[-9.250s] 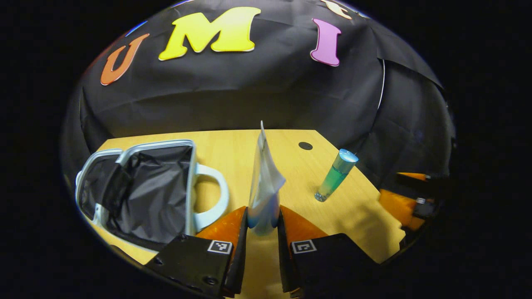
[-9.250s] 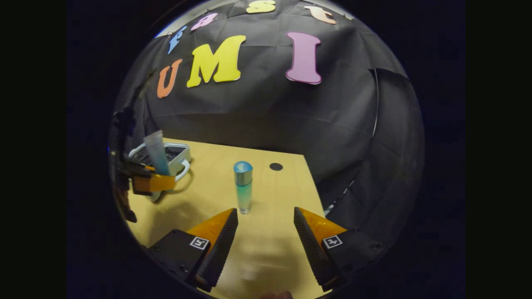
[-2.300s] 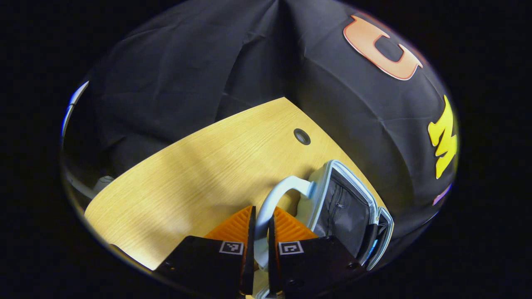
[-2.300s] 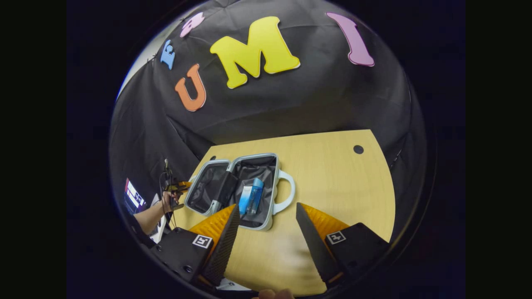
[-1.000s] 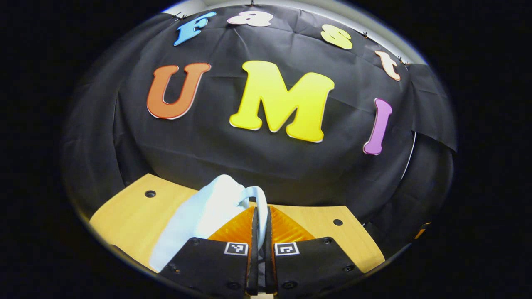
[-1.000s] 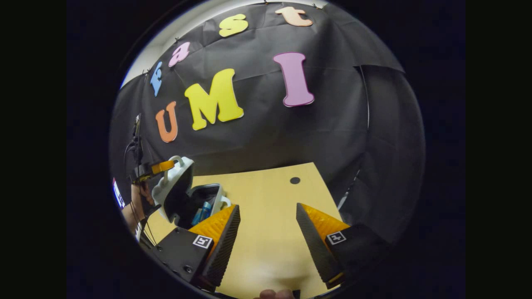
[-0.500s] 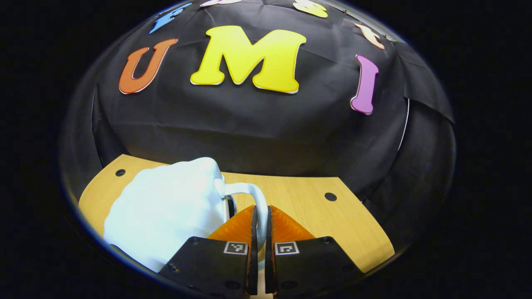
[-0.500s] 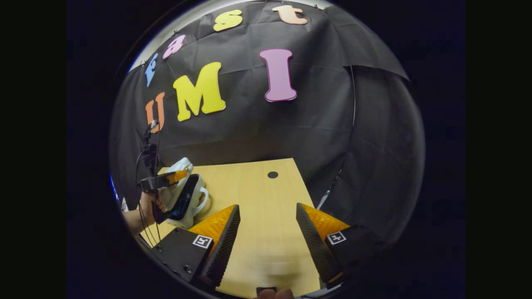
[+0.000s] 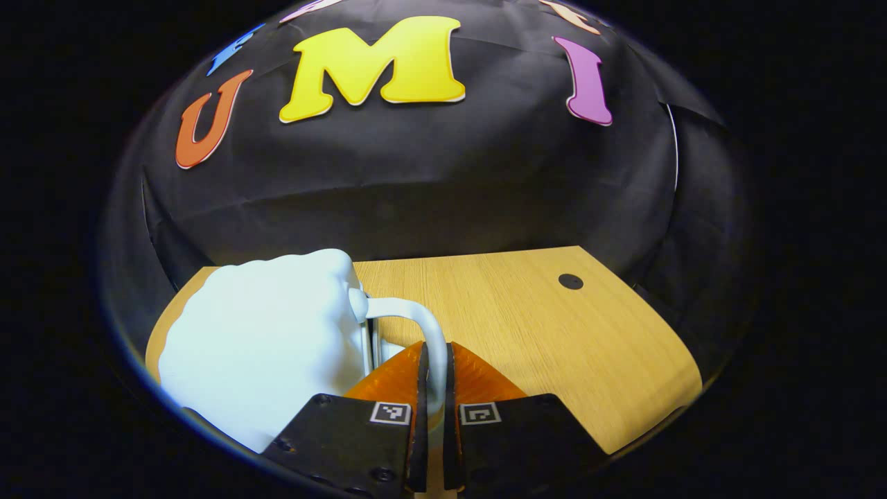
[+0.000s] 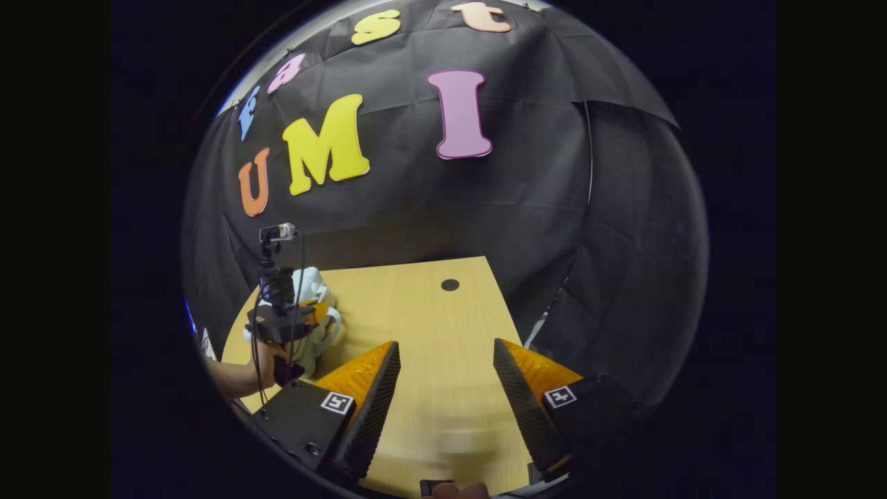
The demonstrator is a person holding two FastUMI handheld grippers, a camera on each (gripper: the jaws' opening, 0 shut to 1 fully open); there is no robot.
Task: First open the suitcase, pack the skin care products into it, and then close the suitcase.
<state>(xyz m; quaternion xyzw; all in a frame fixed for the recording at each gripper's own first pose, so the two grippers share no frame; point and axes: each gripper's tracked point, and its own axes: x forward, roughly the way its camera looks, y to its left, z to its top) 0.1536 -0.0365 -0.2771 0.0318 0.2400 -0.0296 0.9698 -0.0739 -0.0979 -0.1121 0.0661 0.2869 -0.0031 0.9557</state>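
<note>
As the frames stand, the lid lies down on the case.
Suitcase (image 9: 263,339): pale, shell uppermost, on the left part of the tabletop (image 9: 554,333); appears closed, though the seam is hard to see.
Handle (image 9: 416,333): white loop at the suitcase's right side, rising between the left jaws.
Left gripper (image 9: 434,388): jaws pinching the handle, nearly pressed together.
Right gripper (image 10: 443,395): jaws spread, holding nothing, above bare tabletop well apart from the suitcase (image 10: 312,319).
Step in hand: closing, judged almost complete; products presumably inside, not visible.
Next move: likely release the handle and withdraw; check the lid sits flush first.
</note>
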